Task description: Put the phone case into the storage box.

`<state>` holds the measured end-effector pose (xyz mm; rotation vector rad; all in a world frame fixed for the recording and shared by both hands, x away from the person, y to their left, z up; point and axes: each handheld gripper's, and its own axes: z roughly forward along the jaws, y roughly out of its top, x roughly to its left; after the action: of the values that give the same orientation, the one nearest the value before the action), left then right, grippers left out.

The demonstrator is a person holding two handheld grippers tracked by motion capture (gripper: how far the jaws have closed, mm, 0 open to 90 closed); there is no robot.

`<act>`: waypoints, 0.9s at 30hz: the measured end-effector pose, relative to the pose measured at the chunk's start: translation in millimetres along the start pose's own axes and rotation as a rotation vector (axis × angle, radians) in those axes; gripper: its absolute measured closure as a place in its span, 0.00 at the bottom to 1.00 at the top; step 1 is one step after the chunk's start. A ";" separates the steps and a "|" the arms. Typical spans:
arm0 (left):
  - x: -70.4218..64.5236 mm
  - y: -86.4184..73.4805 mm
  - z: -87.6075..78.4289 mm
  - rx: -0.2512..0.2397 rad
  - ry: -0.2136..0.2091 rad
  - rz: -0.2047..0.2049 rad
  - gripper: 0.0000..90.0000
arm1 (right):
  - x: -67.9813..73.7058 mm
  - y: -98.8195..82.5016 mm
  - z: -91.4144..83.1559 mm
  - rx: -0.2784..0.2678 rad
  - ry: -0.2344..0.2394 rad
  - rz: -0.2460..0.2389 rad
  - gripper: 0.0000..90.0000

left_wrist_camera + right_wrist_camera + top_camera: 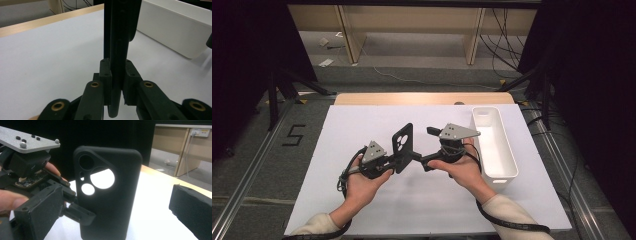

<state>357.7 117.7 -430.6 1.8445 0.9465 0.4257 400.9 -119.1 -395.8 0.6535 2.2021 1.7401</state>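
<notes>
Case stood upright above the middle of the white table, pinched at its lower edge by the left gripper, jaws clamped tight on the thin wall. In the left gripper view the case ran edge-on straight up at 12 o'clock betw. the jaws. Right gripper sat at the case's 3 o'clock, jaws spread wide w/ nothing in them; in its own view the case stood in the gap, pads clear of it. White bin lay further out at 3 o'clock. Looked light, soft, rubbery, prob. bendy near the camera cutouts. Best hold, I'd say: solid long edge or lower half, away from the holes. Matte skin should grip OK, not fragile.
</notes>
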 end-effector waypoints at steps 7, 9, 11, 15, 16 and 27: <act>-8.3 -0.1 5.0 0.006 -0.019 0.007 0.89 | 7.6 -1.1 4.9 -0.013 -0.038 0.004 0.01; -9.6 -0.2 6.0 0.009 -0.022 0.011 0.89 | 9.1 -1.0 6.2 -0.018 -0.048 0.006 0.01; -11.2 0.2 6.9 0.009 -0.026 0.005 0.89 | 10.1 -1.1 7.7 -0.019 -0.053 0.007 0.01; -15.4 1.7 11.0 0.011 -0.037 0.013 0.89 | 11.3 -1.1 10.6 -0.020 -0.067 0.009 0.01; -16.9 1.9 12.1 0.014 -0.039 0.014 0.89 | 11.6 -0.8 11.3 -0.022 -0.066 0.008 0.01; -23.1 3.5 15.8 0.008 -0.055 0.015 0.89 | 12.7 -0.5 15.6 -0.028 -0.095 -0.002 0.05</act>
<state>354.8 89.7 -432.1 1.8626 0.8992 0.3792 397.1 -99.7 -399.2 0.7125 2.1105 1.6994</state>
